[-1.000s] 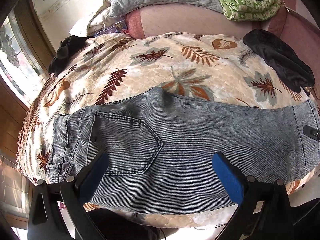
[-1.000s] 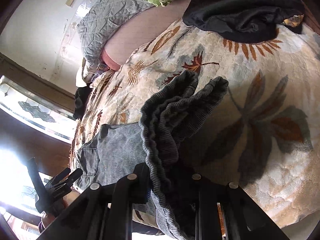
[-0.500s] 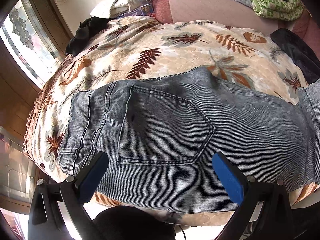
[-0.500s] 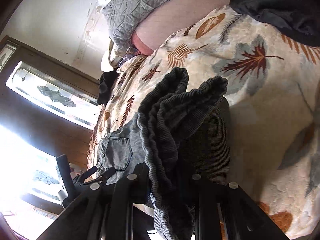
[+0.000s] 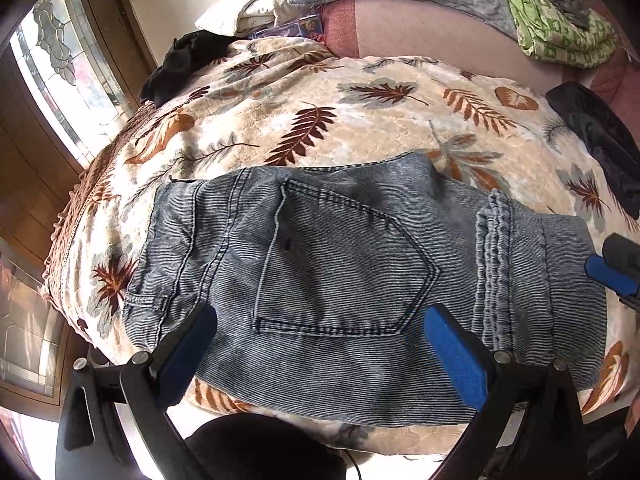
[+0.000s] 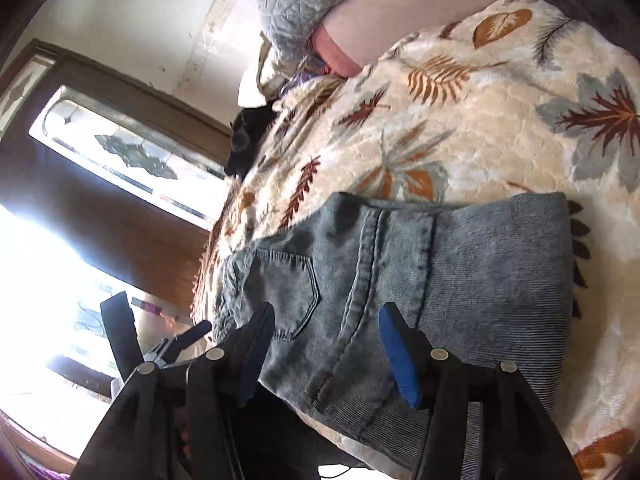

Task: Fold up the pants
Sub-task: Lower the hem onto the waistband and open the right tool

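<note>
Jeans (image 5: 352, 280) lie folded on the bed (image 5: 320, 128), hems doubled over the seat.

Both the left gripper (image 5: 320, 340) and right gripper (image 6: 326, 344) hover wide apart, holding nothing. Denim looks thick, limp, heavy; I'd grip the waistband edge. Only the left view shows the hems (image 5: 494, 264); only the right shows the fold (image 6: 560, 280).

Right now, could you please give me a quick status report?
Left gripper open, empty. Right gripper open, empty. Jeans flat on bedspread, leg hems folded over by back pocket. Nothing in the way.
</note>
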The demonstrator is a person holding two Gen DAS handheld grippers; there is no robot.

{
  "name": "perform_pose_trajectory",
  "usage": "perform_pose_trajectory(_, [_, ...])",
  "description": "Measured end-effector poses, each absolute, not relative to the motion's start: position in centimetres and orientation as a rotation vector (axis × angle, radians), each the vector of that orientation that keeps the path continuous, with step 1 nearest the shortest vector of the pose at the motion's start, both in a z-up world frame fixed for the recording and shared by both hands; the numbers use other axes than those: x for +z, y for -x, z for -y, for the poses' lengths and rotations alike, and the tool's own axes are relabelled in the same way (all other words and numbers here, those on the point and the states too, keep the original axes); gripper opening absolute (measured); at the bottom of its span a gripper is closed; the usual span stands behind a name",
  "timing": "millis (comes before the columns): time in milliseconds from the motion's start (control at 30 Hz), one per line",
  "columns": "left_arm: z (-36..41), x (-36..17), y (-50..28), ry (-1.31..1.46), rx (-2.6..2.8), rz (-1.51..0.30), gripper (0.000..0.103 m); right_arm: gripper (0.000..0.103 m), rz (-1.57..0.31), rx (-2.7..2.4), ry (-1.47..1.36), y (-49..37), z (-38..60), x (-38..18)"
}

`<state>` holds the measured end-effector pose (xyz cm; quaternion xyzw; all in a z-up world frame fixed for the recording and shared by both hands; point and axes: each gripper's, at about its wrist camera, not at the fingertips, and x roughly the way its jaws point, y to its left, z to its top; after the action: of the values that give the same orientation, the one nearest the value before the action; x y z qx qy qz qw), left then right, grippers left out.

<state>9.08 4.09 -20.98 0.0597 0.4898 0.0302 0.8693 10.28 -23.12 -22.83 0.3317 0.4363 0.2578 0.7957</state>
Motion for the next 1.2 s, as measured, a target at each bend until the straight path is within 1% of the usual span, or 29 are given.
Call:
perform_pose_trajectory(33, [-3.5, -20.9, -9.0, -0.126, 0.049, -1.023, 0.103, 0.058, -0.922, 0.53, -0.729, -10.1, 24.0, -22.8])
perform_pose_trajectory(100, [-1.9, -21.0, -9.0, -0.131, 0.012, -1.023, 0.103, 0.054, -0.923, 0.454, -0.741, -10.1, 25.6, -23.3])
perform_pose_trajectory(133, [-0.9, -21.1, -9.0, -0.14, -0.01, -1.025, 0.103, 0.043, -0.934, 0.404, -0.732, -10.3, 26.0, -23.6])
perform_pose_trajectory(167, [0.1, -21.3, -9.0, -0.157, -0.03, -1.021, 0.103, 0.035, -0.957, 0.363, -0.721, -10.5, 26.5, -24.0])
perform_pose_trajectory(233, [2.2, -22.1, -9.2, -0.209, -0.039, -1.021, 0.103, 0.032, -0.99, 0.312, -0.73, -10.8, 27.4, -24.9])
perform_pose_trajectory(367, [5.3, -24.1, -9.2, -0.33, -0.055, -1.033, 0.103, 0.032, -1.006, 0.251, -0.693, -11.3, 28.1, -25.4])
perform_pose_trajectory(433, [5.9, -25.7, -9.0, -0.39, -0.051, -1.056, 0.103, 0.032, -1.07, 0.238, -0.7, -11.8, 27.9, -26.7])
perform_pose_trajectory(500, [5.6, -26.7, -8.8, -0.384, -0.056, -1.072, 0.103, 0.029, -1.141, 0.215, -0.7, -12.2, 27.7, -28.2])
perform_pose_trajectory(533, [5.2, -26.5, -8.7, -0.359, -0.058, -1.062, 0.103, 0.028, -1.13, 0.21, -0.699, -12.1, 27.6, -28.1])
perform_pose_trajectory(600, [4.9, -26.3, -9.0, -0.335, -0.067, -1.099, 0.103, 0.029, -1.094, 0.229, -0.674, -11.9, 27.4, -27.1])
perform_pose_trajectory(667, [4.3, -25.6, -9.0, -0.319, -0.069, -1.097, 0.103, 0.029, -1.068, 0.282, -0.659, -11.5, 26.8, -26.3])
perform_pose_trajectory(800, [1.5, -22.9, -8.0, -0.3, -0.016, -1.015, 0.103, 0.029, -1.044, 0.419, -0.548, -10.7, 23.8, -24.8])
perform_pose_trajectory(833, [0.5, -22.4, -7.9, -0.294, 0.001, -1.003, 0.103, 0.031, -1.053, 0.45, -0.516, -10.6, 22.8, -24.7])
perform_pose_trajectory(967, [-3.8, -20.6, -7.8, -0.259, 0.106, -0.961, 0.103, 0.031, -1.171, 0.476, -0.323, -10.3, 18.5, -26.6])
perform_pose_trajectory(1033, [-5.8, -19.5, -7.5, -0.232, 0.16, -0.933, 0.103, 0.033, -1.13, 0.468, -0.238, -9.9, 17.4, -25.9])
perform_pose_trajectory(1133, [-8.1, -17.8, -7.3, -0.183, 0.213, -0.883, 0.103, 0.033, -1.074, 0.51, -0.282, -9.4, 17.5, -24.7])
perform_pose_trajectory(1200, [-9.1, -16.9, -7.2, -0.168, 0.244, -0.857, 0.103, 0.033, -1.005, 0.511, -0.281, -8.9, 17.5, -23.6])
